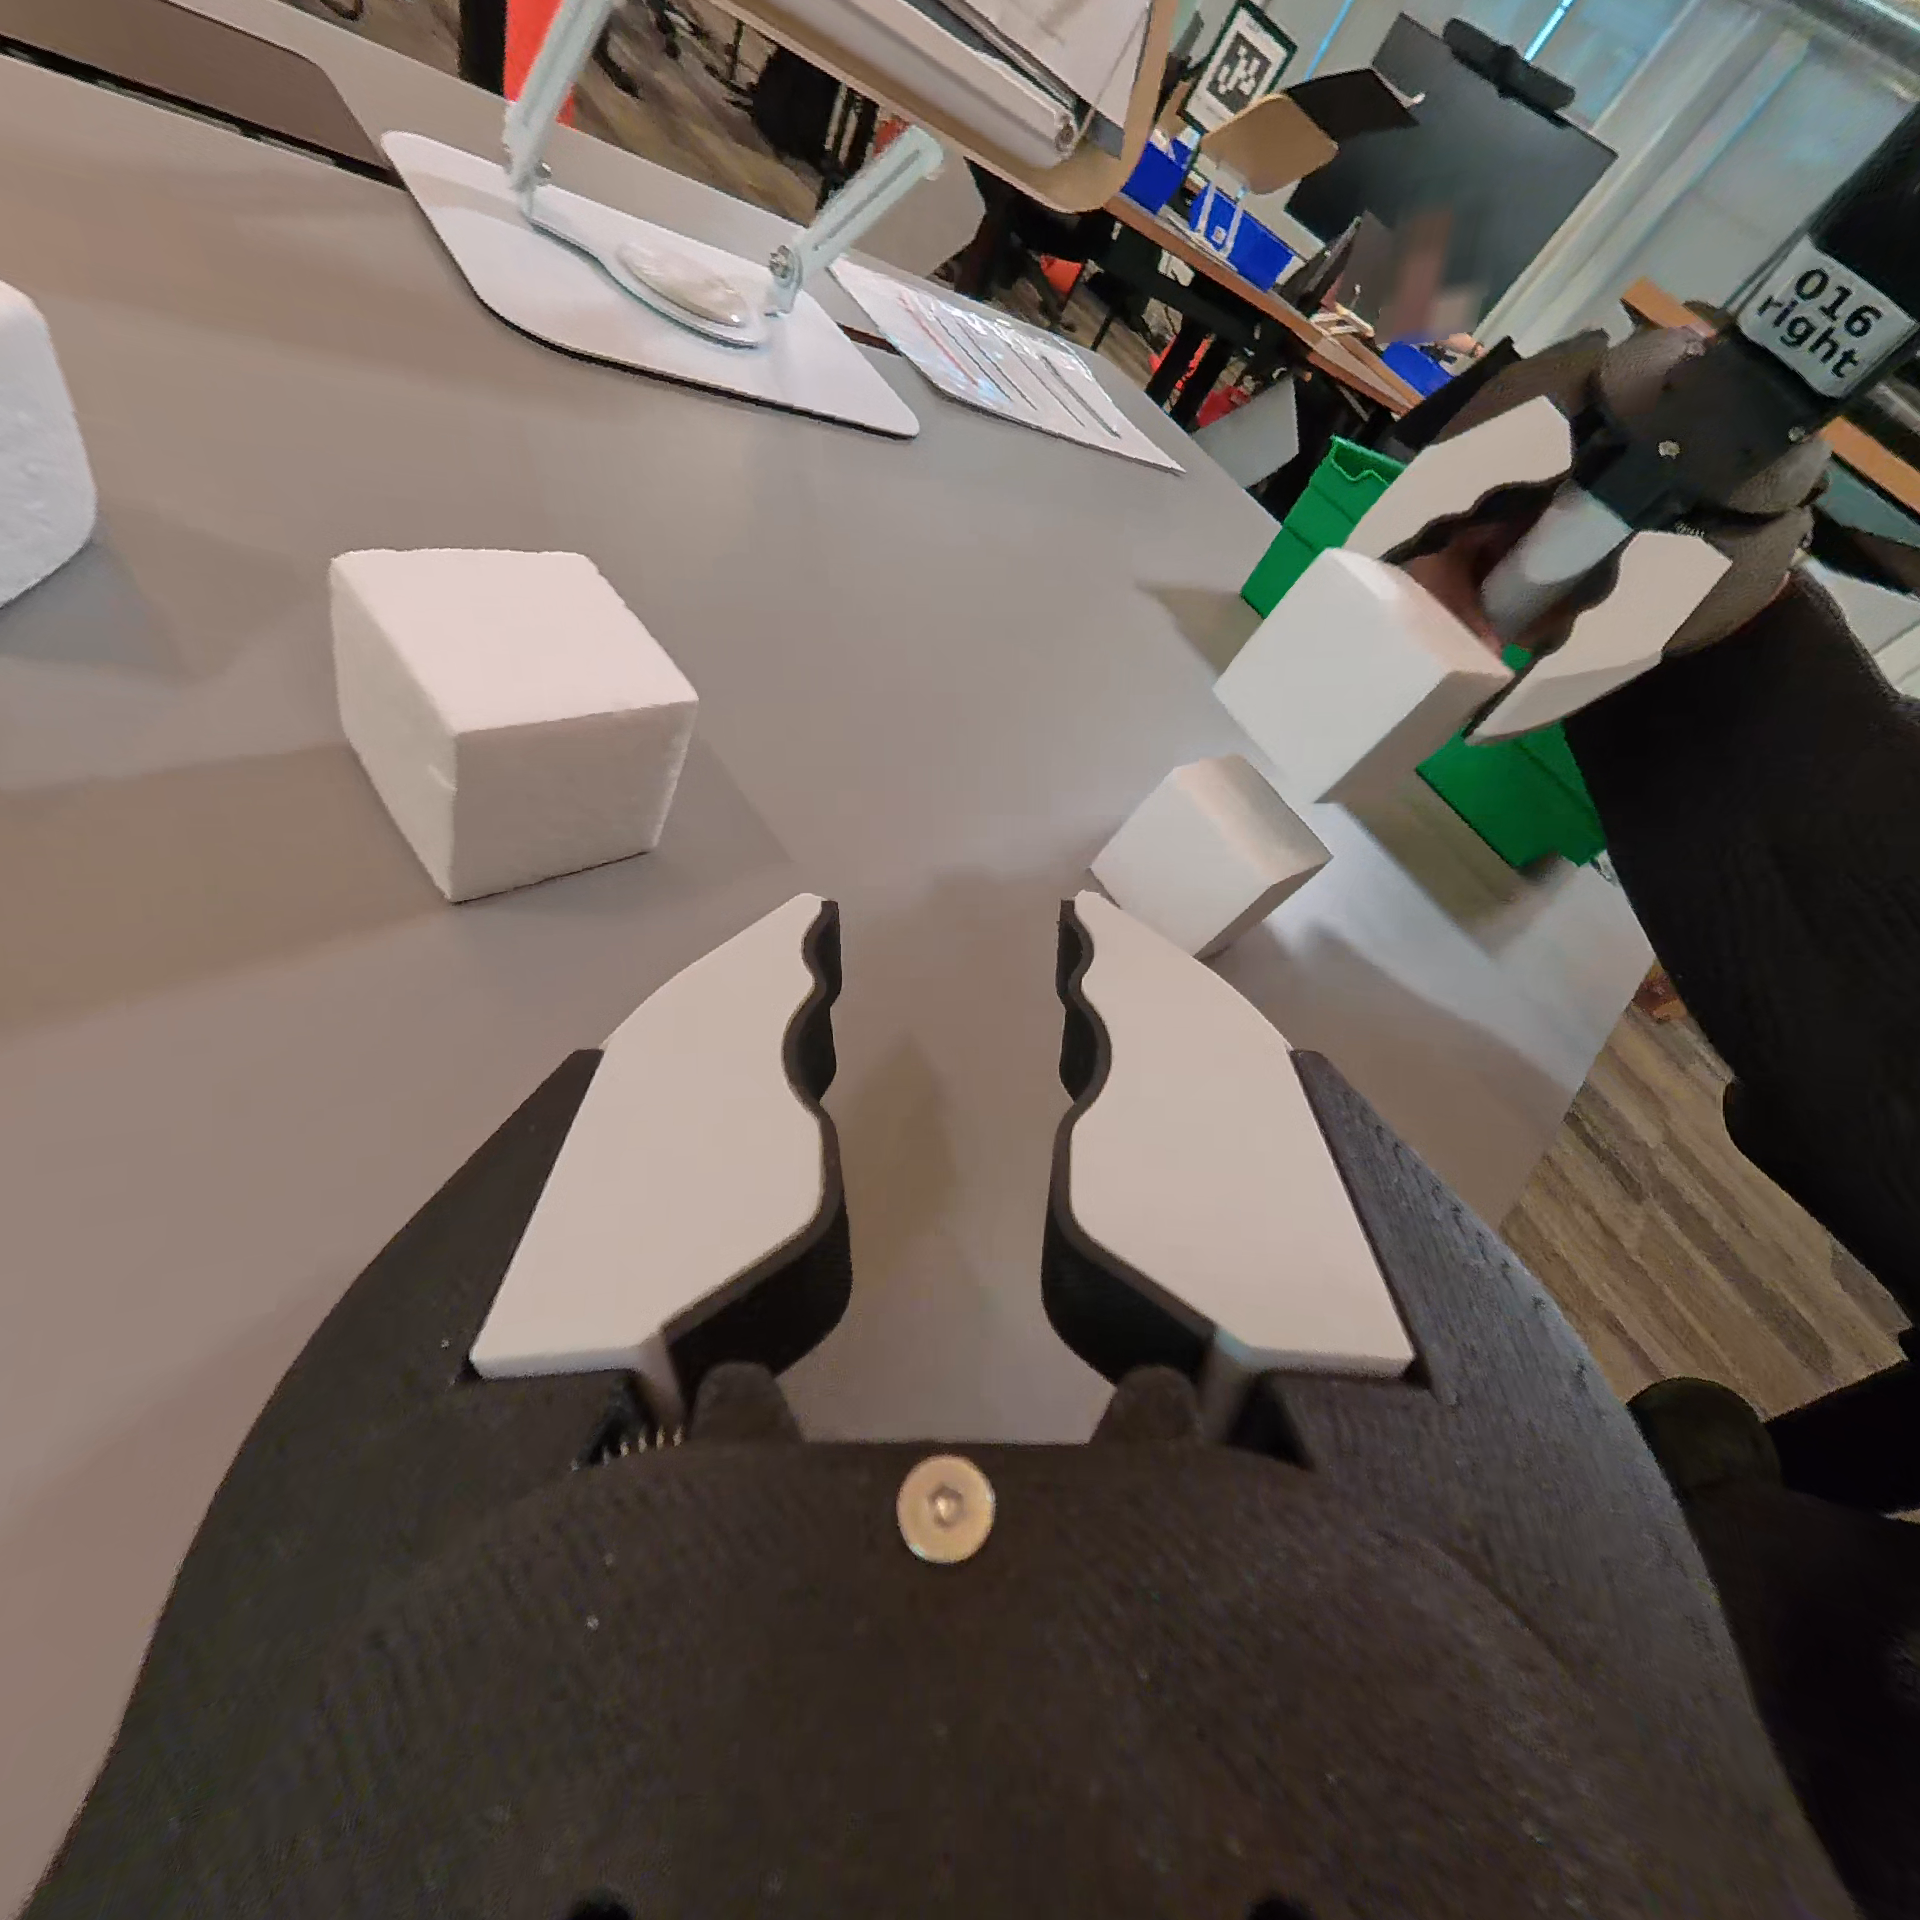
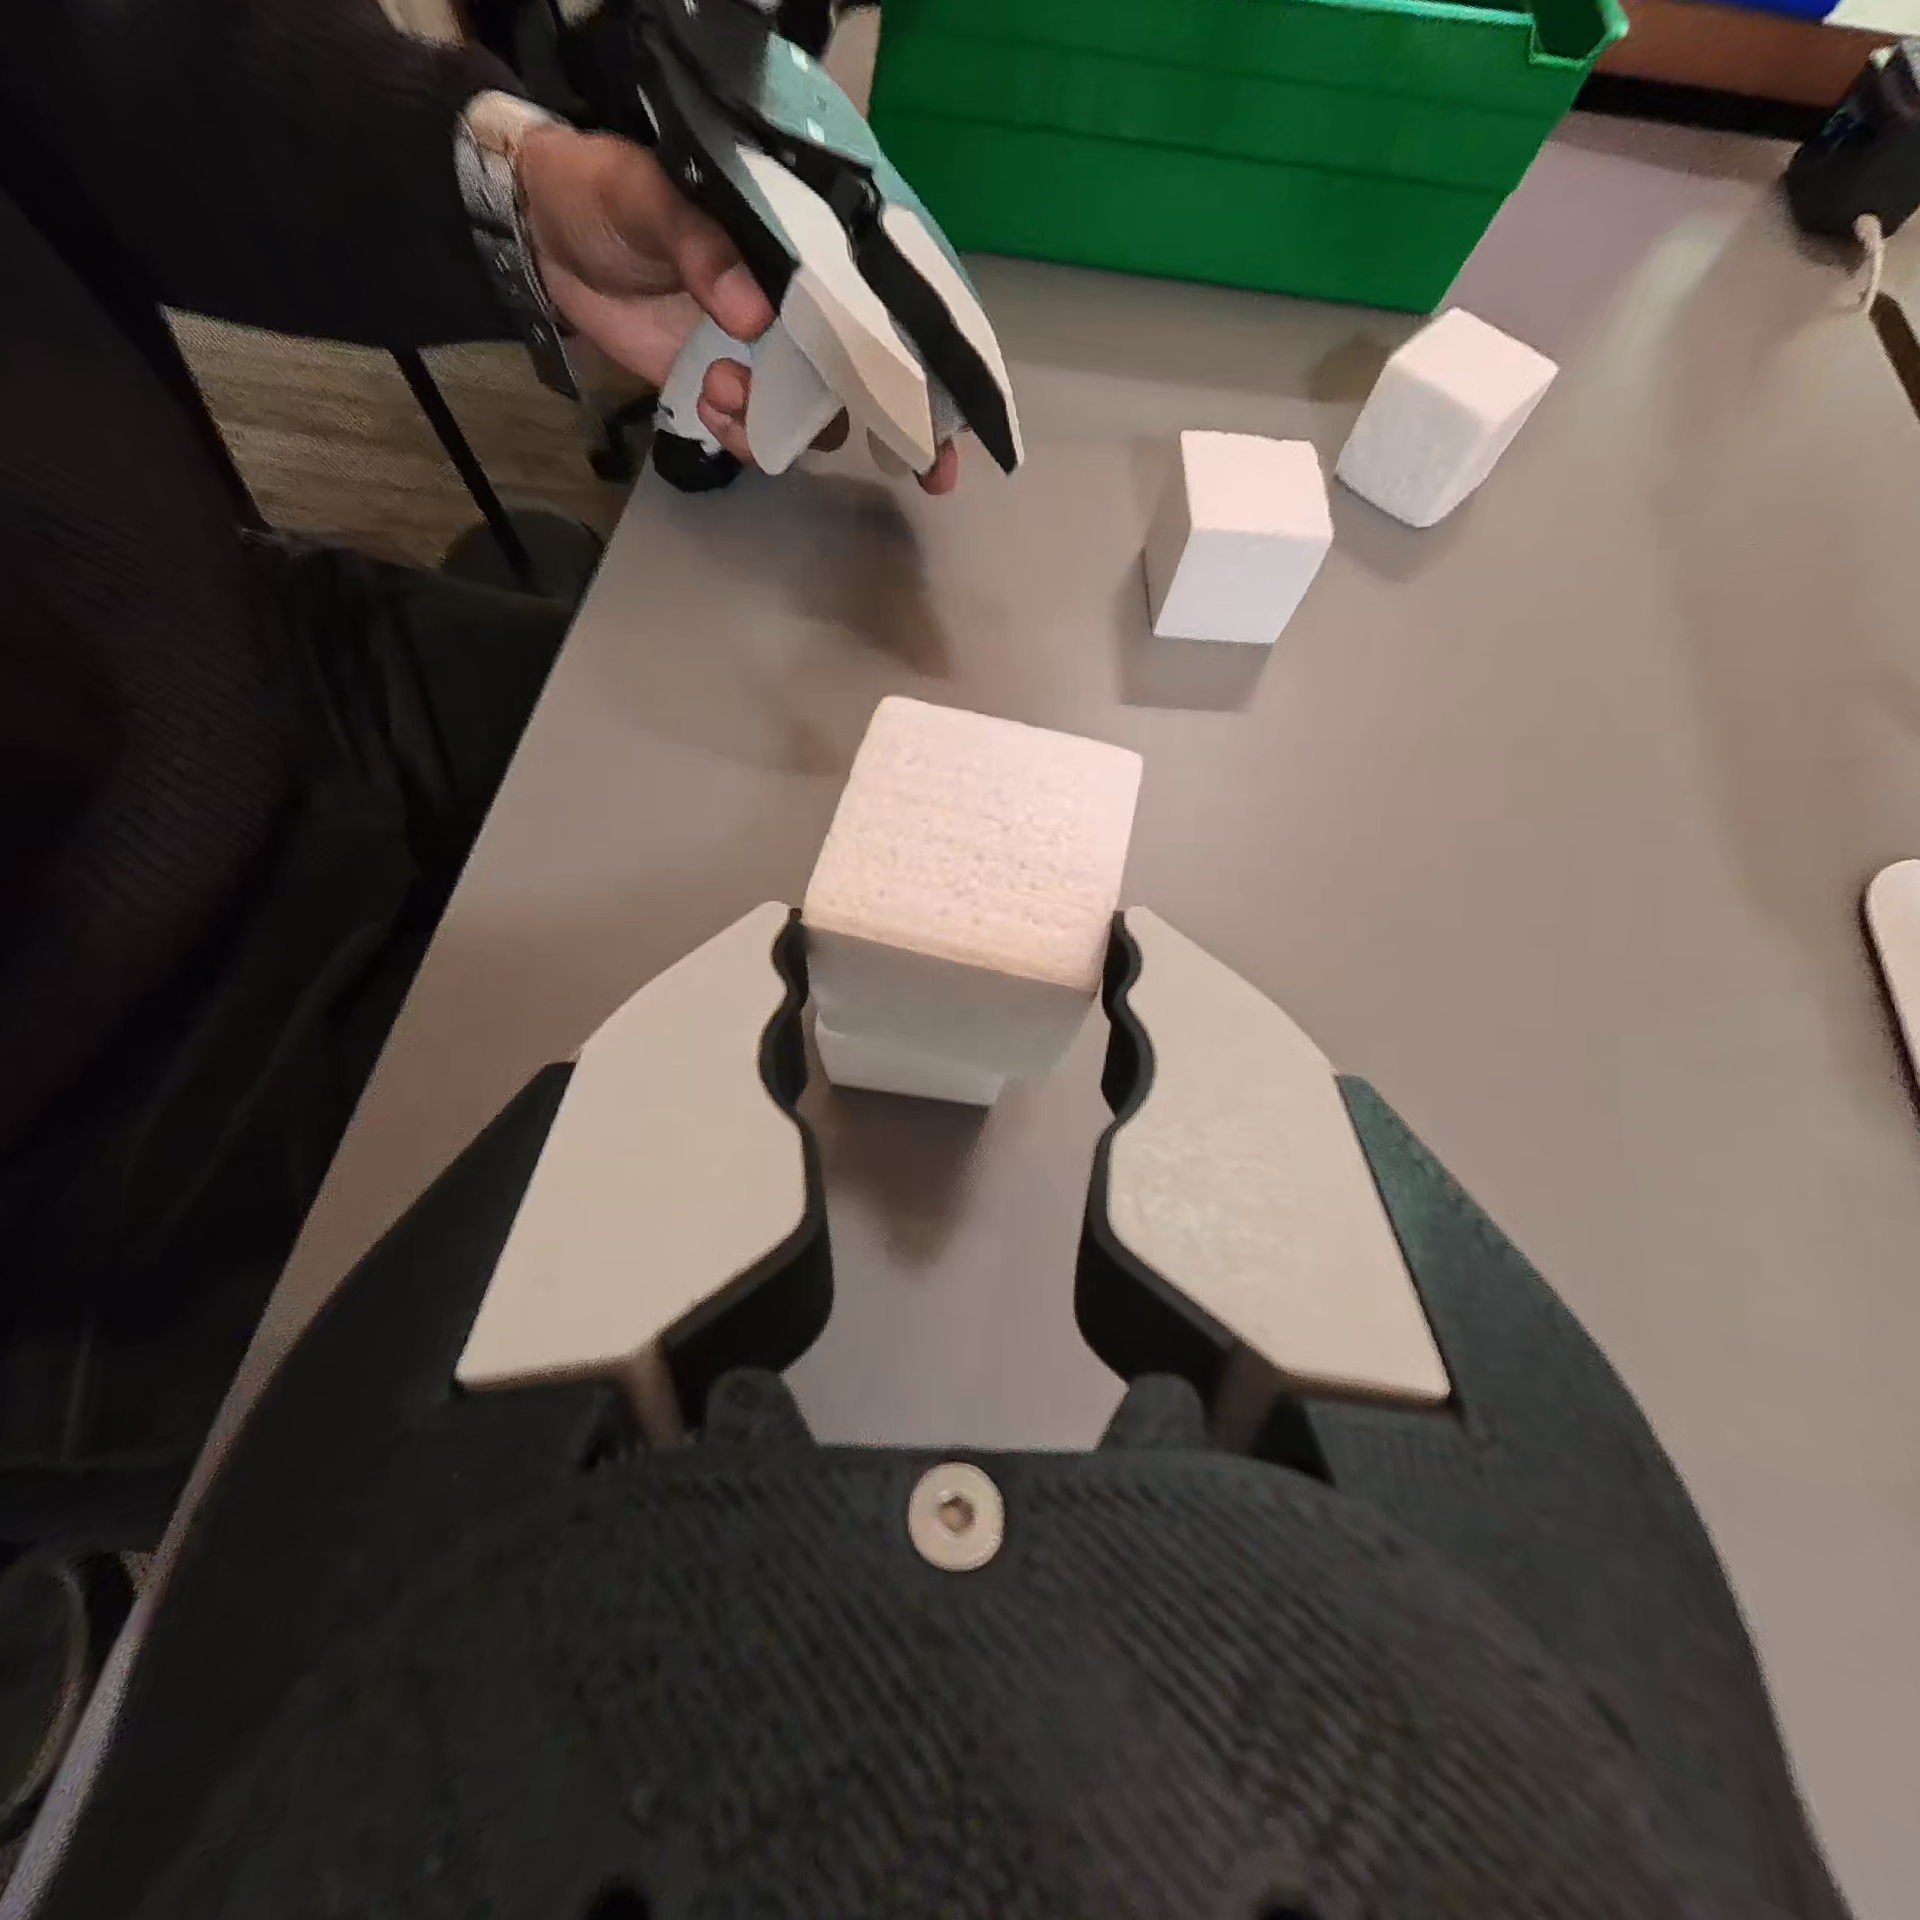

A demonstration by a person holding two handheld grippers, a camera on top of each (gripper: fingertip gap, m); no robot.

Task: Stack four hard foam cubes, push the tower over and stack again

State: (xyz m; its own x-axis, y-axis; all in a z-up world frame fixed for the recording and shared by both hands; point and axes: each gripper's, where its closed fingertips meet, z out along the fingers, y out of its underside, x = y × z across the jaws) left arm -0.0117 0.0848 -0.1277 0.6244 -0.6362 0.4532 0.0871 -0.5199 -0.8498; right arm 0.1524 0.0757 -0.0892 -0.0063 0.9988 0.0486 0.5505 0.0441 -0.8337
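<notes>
Here, landmark: green bin (image 2: 1195, 156), at the far end of the grey surface (image 2: 1558, 935) in the right wrist view; all places below are read off it.
Right gripper (image 2: 951, 925): pinching a white foam cube by two opposite sides, fingertips pressed to it.
Held cube (image 2: 966, 852): farthest from the green bin of all the cubes, directly above a second one and slightly turned against it.
Lower cube (image 2: 914, 1070): flat on the surface under the held cube. Whether the two touch or a gap remains cannot be told from either view.
Left gripper (image 1: 945, 914): spread and empty, raised over bare surface on the person's side, closer to the green bin than the stacked pair. A hand (image 2: 623, 249) carries it.
Middle cube (image 2: 1236, 551): alone on the surface, between the stacked pair and the green bin, well apart from both grippers.
Far cube (image 2: 1444, 416): nearest the green bin, just short of its wall, apart from the middle cube.
Count: four cubes seen; two one above the other, two loose, none in the green bin as far as its visible wall shows.
Beyond: white stand base (image 1: 644, 281) and a clear-sleeved sheet (image 1: 997, 364), side by side, away from the cubes.
</notes>
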